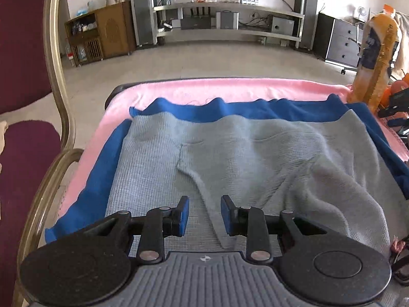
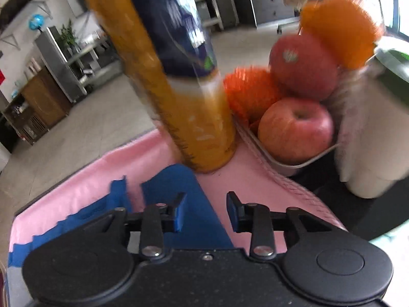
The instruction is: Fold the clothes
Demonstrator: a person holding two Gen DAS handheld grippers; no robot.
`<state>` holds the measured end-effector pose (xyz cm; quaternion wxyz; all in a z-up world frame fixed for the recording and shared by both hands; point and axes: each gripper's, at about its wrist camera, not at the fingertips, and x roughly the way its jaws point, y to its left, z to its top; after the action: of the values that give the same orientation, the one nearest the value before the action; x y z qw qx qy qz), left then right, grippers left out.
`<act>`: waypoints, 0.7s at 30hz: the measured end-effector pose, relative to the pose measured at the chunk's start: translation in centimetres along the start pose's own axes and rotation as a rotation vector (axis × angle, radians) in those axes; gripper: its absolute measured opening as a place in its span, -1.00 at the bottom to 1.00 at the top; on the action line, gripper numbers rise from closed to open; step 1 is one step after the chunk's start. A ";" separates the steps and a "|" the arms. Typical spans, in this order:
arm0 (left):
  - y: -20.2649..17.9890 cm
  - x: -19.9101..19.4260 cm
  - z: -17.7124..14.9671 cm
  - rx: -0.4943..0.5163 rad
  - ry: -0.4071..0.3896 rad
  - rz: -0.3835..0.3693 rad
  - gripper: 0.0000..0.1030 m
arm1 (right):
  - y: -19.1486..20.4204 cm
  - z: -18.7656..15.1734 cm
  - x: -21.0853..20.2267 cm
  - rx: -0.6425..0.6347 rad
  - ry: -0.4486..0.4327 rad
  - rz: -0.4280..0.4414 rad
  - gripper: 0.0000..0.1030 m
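Left tongs (image 1: 205, 215) and right tongs (image 2: 205, 211) both gape, pads apart, gripping nothing.

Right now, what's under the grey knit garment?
A blue cloth lies under the grey knit garment, its edges showing along the left, far and right sides. Beneath it is a pink cloth. How far the blue cloth extends under the grey is covered.

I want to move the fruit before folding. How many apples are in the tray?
2. One apple lies at the near end of the tray; the other apple sits behind and above it, between two spiky orange balls. More may be hidden underneath.
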<state>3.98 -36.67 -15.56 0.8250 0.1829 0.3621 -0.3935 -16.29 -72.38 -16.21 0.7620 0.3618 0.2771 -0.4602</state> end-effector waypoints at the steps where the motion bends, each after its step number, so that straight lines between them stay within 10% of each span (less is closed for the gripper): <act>1: 0.0 0.0 0.0 -0.009 0.005 -0.007 -0.46 | -0.1 -0.1 0.9 0.006 0.010 0.005 -0.33; 8: -0.9 -1.0 -0.5 0.016 -0.030 -0.024 -0.45 | 2.1 -2.1 -1.2 -0.063 -0.073 0.049 -0.93; 21: -2.2 -6.9 -1.4 0.025 -0.156 -0.145 -0.45 | 0.9 -4.3 -32.0 -0.055 -0.599 -0.030 -0.93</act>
<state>-1.31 -33.61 -11.42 0.8176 0.1353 0.3044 -0.4697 -29.42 -52.65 5.71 0.8125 0.1848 0.0577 -0.5498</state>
